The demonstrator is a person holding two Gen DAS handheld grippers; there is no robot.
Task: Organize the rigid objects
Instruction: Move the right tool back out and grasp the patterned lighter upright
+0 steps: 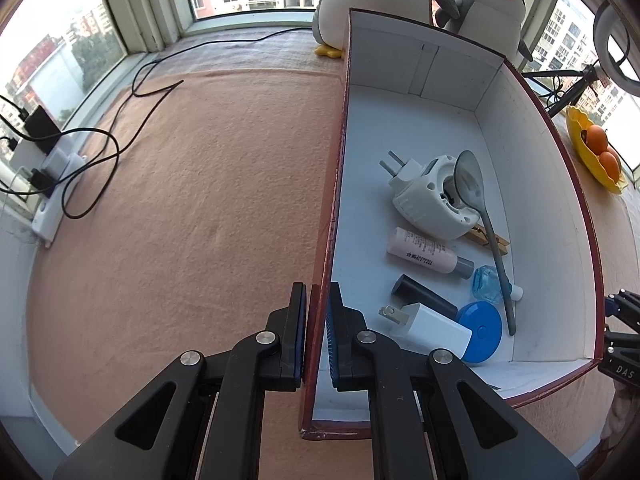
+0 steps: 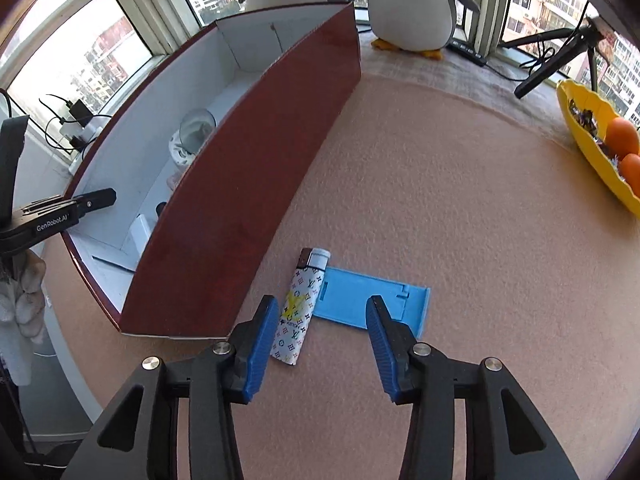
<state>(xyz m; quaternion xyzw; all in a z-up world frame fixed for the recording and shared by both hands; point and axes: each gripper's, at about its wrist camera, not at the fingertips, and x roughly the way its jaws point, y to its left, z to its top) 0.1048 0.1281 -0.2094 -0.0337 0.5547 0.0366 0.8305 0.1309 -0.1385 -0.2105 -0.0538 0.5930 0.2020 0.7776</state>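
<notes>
A dark red box with a white inside (image 1: pixel 496 92) stands on the pink cloth. My left gripper (image 1: pixel 319 304) is shut on the box's left wall (image 1: pixel 334 184), one finger on each side. In the box lie a white plug adapter (image 1: pixel 434 196), a grey spoon (image 1: pixel 486 216), a pink tube (image 1: pixel 424 257), a black cylinder (image 1: pixel 424 297), a white charger (image 1: pixel 432 330), a blue disc (image 1: pixel 482 330) and more. My right gripper (image 2: pixel 322 322) is open just above a patterned lighter (image 2: pixel 298 306) and a flat blue plastic piece (image 2: pixel 370 300) beside the box (image 2: pixel 256 184).
Two plush penguins (image 1: pixel 490 4) stand behind the box by the window. A yellow bowl with oranges (image 2: pixel 600 140) sits at the right. A power strip with black cables (image 1: pixel 56 160) lies at the left edge. A black tripod (image 2: pixel 556 56) stands at the back right.
</notes>
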